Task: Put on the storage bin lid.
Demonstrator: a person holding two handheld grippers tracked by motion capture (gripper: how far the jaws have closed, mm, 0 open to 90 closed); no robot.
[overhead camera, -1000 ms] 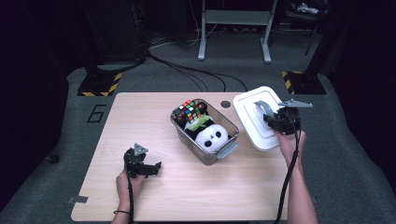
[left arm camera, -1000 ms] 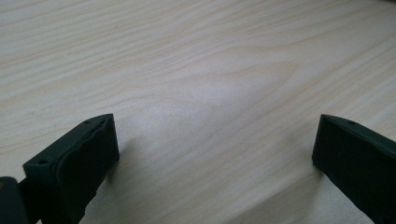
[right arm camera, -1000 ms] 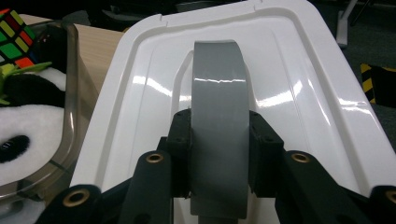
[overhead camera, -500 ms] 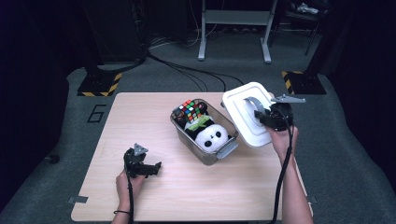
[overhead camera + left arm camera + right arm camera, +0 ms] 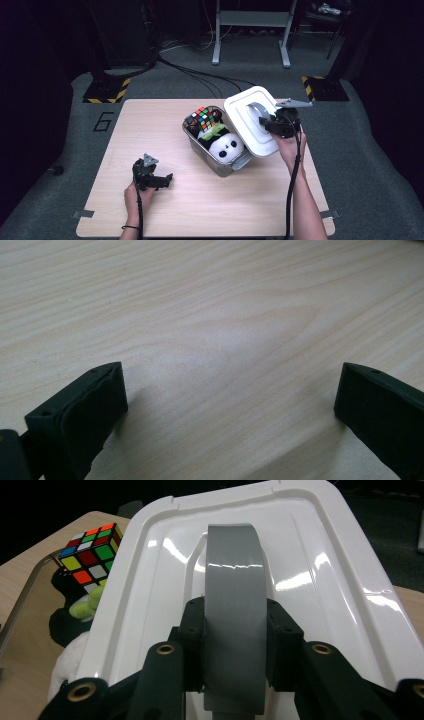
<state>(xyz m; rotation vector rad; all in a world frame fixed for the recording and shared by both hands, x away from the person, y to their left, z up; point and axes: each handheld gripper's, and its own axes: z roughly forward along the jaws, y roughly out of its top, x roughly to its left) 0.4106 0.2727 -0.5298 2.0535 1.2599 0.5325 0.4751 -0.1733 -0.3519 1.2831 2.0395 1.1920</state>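
Note:
My right gripper (image 5: pixel 265 121) (image 5: pixel 234 630) is shut on the grey handle (image 5: pixel 233 605) of a white lid (image 5: pixel 248 120) (image 5: pixel 310 565). The lid hangs tilted in the air, over the right rim of a metal box (image 5: pixel 200 152). Inside the box lie a colour cube (image 5: pixel 203 117) (image 5: pixel 91 555) and a white panda plush (image 5: pixel 225 146) (image 5: pixel 72 670) with a green part. At the front left, my left gripper (image 5: pixel 162 180) (image 5: pixel 230 405) rests low over the bare wooden table (image 5: pixel 150 130) (image 5: pixel 210 315), open, with nothing between its jaws.
The table's front and left parts are bare wood. A "6" mark (image 5: pixel 103 121) sits on the grey floor left of the table. Black-and-yellow stand feet (image 5: pixel 105 91) and cables lie behind it.
My right gripper has lifted the white lid off the table and carried it left, tilting it over the box's right side. The left gripper has stayed put.

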